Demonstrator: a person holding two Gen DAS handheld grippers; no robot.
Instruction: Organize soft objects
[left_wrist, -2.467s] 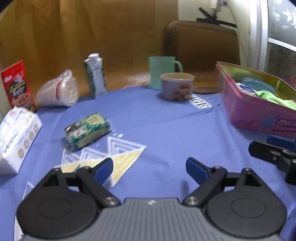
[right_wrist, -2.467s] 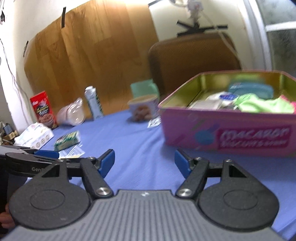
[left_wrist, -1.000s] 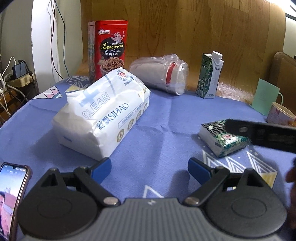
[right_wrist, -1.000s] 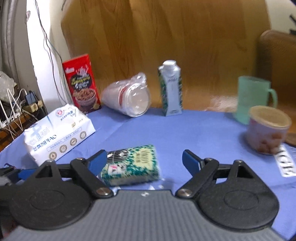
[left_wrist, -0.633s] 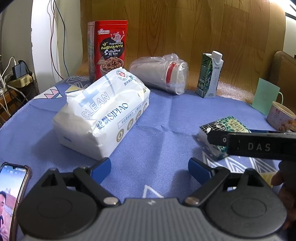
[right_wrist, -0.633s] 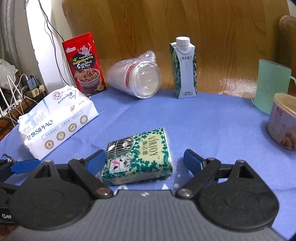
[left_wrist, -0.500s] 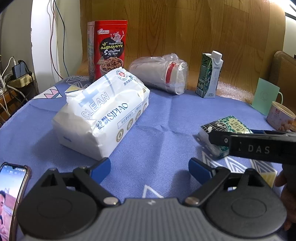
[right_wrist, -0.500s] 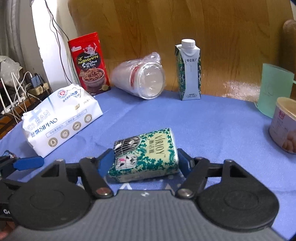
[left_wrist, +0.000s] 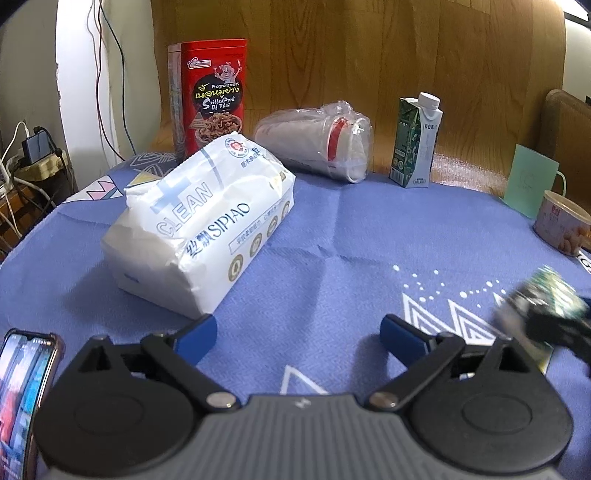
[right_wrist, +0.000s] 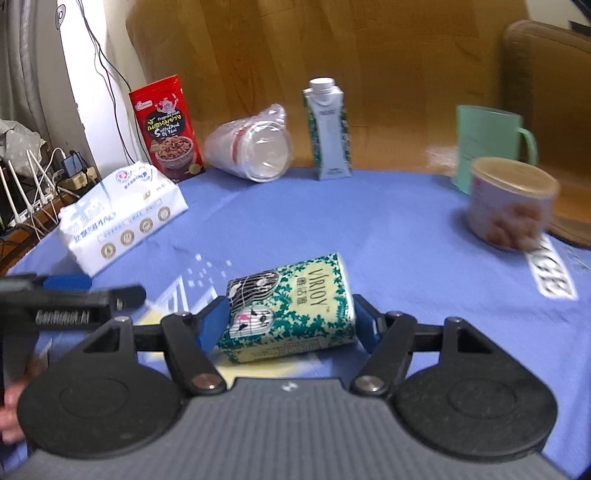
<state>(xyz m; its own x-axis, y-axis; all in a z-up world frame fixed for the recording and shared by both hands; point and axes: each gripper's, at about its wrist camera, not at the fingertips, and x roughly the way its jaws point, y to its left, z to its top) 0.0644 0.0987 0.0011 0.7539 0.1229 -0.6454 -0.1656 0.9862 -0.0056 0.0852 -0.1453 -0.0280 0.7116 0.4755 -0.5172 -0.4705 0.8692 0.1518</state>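
The right gripper (right_wrist: 286, 323) pinches the green pocket tissue pack (right_wrist: 291, 312) above the blue tablecloth (right_wrist: 332, 218), near its front edge. The left gripper (left_wrist: 297, 334), jaws spread and empty, waits before the white SIPIAO tissue pack (left_wrist: 201, 230) toward the left edge. A light squeeze should keep the pack from buckling.
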